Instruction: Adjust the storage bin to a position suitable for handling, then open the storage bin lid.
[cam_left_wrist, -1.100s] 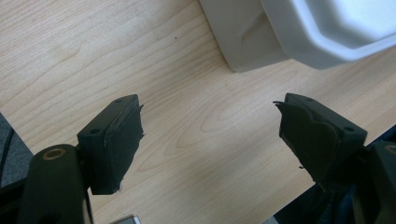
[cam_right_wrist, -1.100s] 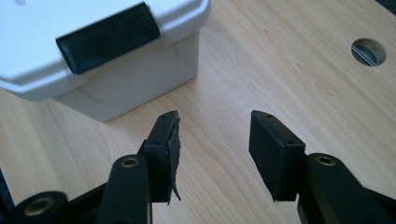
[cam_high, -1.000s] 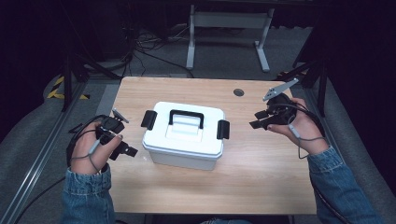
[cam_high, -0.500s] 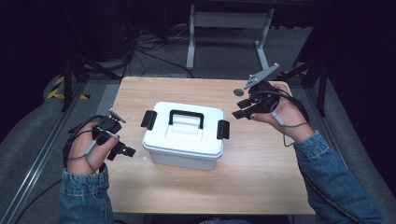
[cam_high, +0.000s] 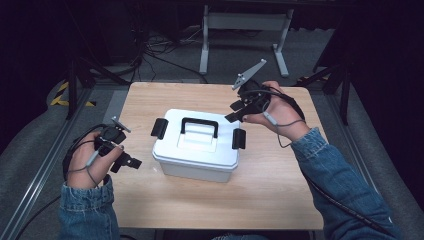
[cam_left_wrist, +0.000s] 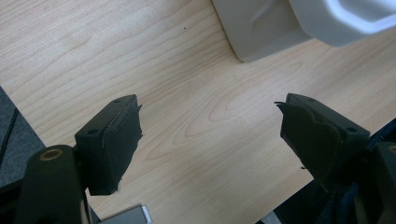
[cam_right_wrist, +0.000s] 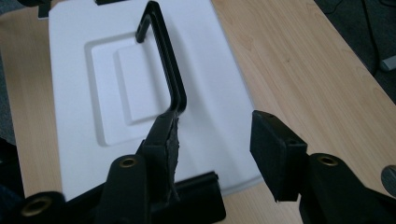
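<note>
A white plastic box (cam_high: 197, 150) with a black handle (cam_high: 199, 125) stands mid-table, with a black latch (cam_high: 159, 128) on its left end and another latch (cam_high: 239, 138) on its right end. My right gripper (cam_high: 234, 111) hovers over the box's far right corner. Its jaws have just been opening and nothing is between them. In the right gripper view, the right gripper (cam_right_wrist: 215, 126) looks down on the lid (cam_right_wrist: 93, 93) and handle (cam_right_wrist: 163, 56). My left gripper (cam_high: 122, 155) stays open left of the box. Seen in its own view, the left gripper (cam_left_wrist: 210, 135) is over bare wood, with the box (cam_left_wrist: 271, 28) ahead.
The wooden table (cam_high: 270, 195) has bare room in front of the box and to both sides. A grey metal frame (cam_high: 245, 22) and cables lie on the floor beyond the far edge. A dark round disc (cam_right_wrist: 390, 177) sits in the tabletop near my right gripper.
My right hand has moved left and away from me, rising a little, from the table's right side to the box's far right corner. The left hand has hardly moved.
</note>
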